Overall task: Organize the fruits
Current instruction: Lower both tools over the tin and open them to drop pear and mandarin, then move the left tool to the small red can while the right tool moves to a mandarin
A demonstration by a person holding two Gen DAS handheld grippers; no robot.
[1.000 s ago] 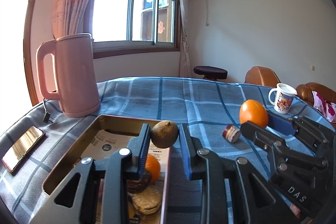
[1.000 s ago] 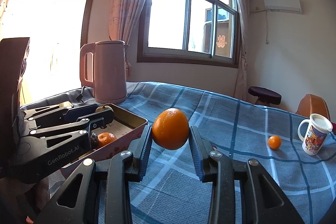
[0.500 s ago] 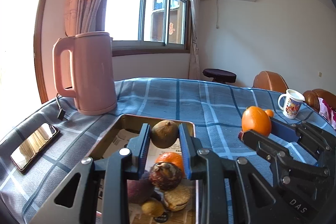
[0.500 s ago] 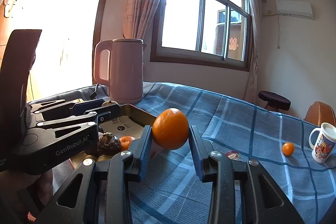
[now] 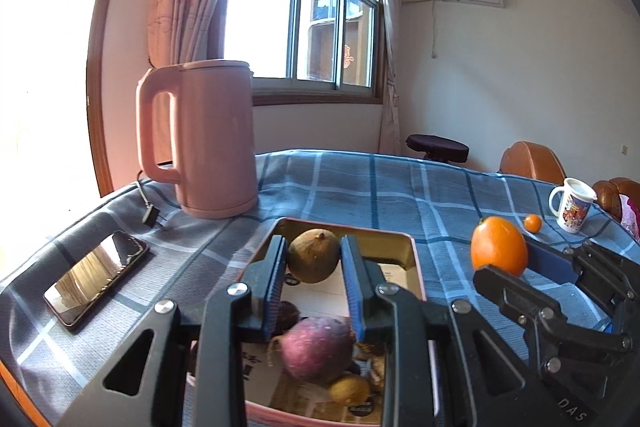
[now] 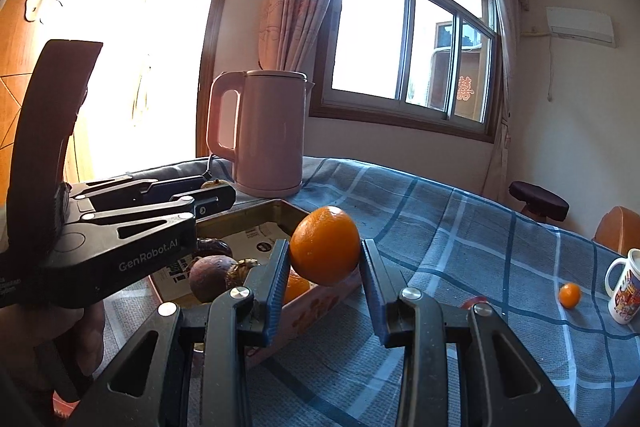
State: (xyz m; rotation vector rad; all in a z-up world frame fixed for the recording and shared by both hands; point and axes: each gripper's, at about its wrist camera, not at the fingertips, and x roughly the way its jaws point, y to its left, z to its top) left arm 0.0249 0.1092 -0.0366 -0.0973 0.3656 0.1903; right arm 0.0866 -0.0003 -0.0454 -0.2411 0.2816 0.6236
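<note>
My left gripper point(image 5: 313, 259) is shut on a brown round fruit point(image 5: 314, 255), held above the rectangular metal tray point(image 5: 414, 259). The tray holds a purple fruit point(image 5: 316, 349), a small yellow fruit point(image 5: 349, 390) and other pieces. In the right wrist view my right gripper point(image 6: 325, 259) is shut on a large orange point(image 6: 325, 245), just right of the tray point(image 6: 256, 213) and above its near edge. That orange point(image 5: 499, 245) also shows in the left wrist view, beside the right gripper's black fingers point(image 5: 520, 301). A small orange point(image 6: 569, 295) lies on the cloth far right.
A pink kettle point(image 5: 200, 139) stands behind the tray with its cord and plug point(image 5: 151, 215). A phone point(image 5: 96, 279) lies to the left. A printed mug point(image 6: 624, 287) stands at the far right. A blue checked cloth point(image 6: 460, 227) covers the table. A hand point(image 6: 68, 347) holds the left gripper.
Both grippers have moved left over the table with their fruits. The brown fruit now hangs over the tray's middle, and the big orange has come up to the tray's right side.
</note>
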